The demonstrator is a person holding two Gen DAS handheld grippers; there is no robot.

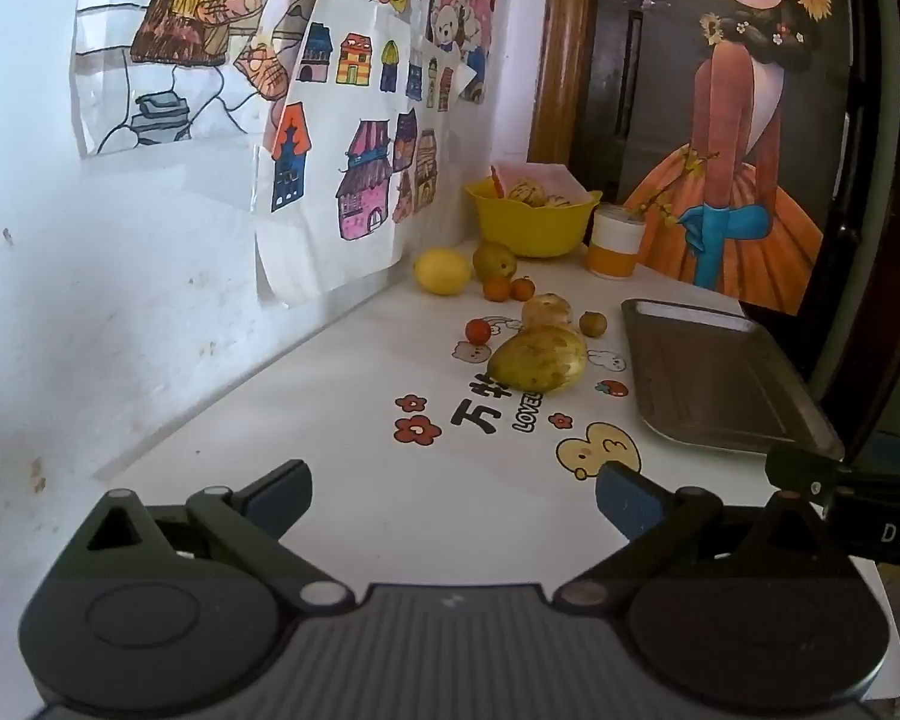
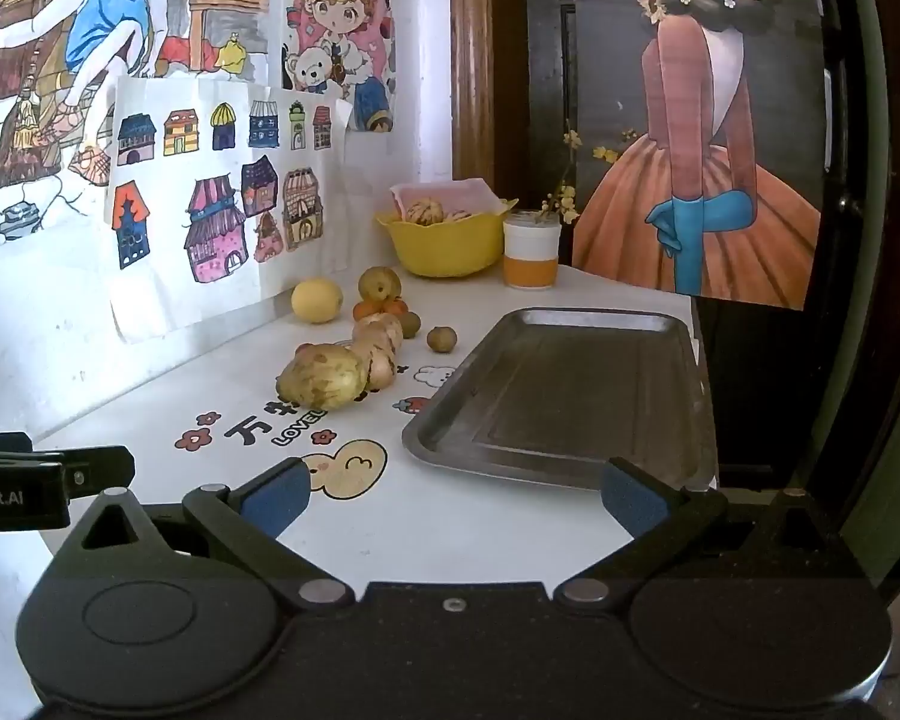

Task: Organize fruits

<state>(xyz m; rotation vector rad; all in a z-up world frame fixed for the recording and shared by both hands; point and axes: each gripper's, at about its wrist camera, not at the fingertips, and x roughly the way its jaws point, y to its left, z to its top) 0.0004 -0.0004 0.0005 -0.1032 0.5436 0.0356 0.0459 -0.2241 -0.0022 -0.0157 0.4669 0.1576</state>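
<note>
1. Holding both tools back at the near edge of the white table (image 1: 342,480), we have our left gripper (image 1: 453,495) and our right gripper (image 2: 453,495) wide open, with nothing in them.
2. We see the fruits loose by the wall: a big spotty yellow-green fruit (image 2: 323,376) nearest, a lemon (image 2: 317,300) further back.
3. We see the metal tray (image 2: 564,396) bare, just beside them.
4. We think we should grab the big fruit around its middle, squeeze softly, and set it flat on the tray.

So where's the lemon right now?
The lemon lies on the table at the back by the wall, left of the pear, with the yellow bowl behind them.
</note>
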